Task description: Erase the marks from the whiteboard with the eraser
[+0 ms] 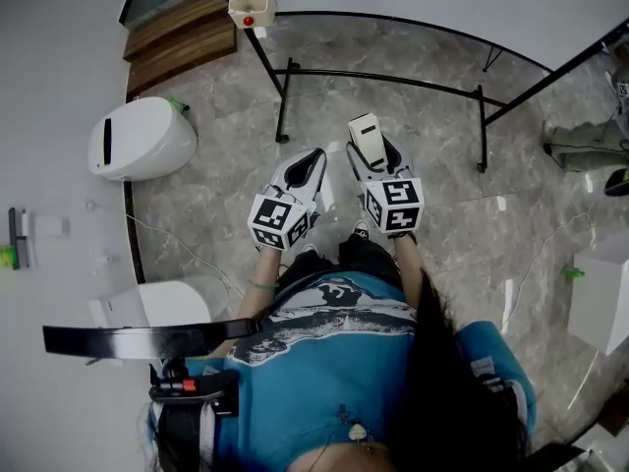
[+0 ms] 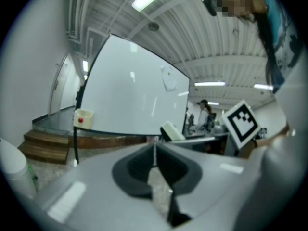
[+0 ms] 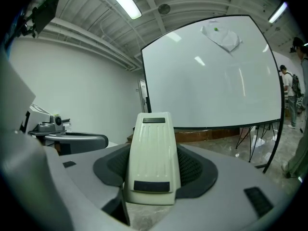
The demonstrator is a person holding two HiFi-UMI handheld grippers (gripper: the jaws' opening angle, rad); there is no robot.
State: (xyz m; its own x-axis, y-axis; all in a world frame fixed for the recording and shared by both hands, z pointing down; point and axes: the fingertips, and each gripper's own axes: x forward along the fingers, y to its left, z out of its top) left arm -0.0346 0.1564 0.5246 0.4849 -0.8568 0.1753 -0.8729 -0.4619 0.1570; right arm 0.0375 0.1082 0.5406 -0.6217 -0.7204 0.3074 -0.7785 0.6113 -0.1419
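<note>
A cream-white eraser (image 3: pixel 153 158) stands upright between the jaws of my right gripper (image 3: pixel 153 150), which is shut on it. From the head view the eraser (image 1: pixel 366 139) sticks out of the right gripper (image 1: pixel 373 155) above the floor. My left gripper (image 1: pixel 307 170) hangs beside it, shut and empty, its pads (image 2: pixel 139 170) meeting. The whiteboard (image 3: pixel 216 76) stands ahead on a black frame, a short way off. A white sheet with a green dot (image 3: pixel 221 36) is stuck near its top. I can make out no pen marks, only light reflections.
The black whiteboard stand legs (image 1: pixel 383 77) cross the marble floor ahead. A small tray with a red item (image 1: pixel 252 6) hangs at the board's left corner. A white bin (image 1: pixel 142 138) and wooden steps (image 1: pixel 177 37) are at the left. People stand far right (image 3: pixel 288 93).
</note>
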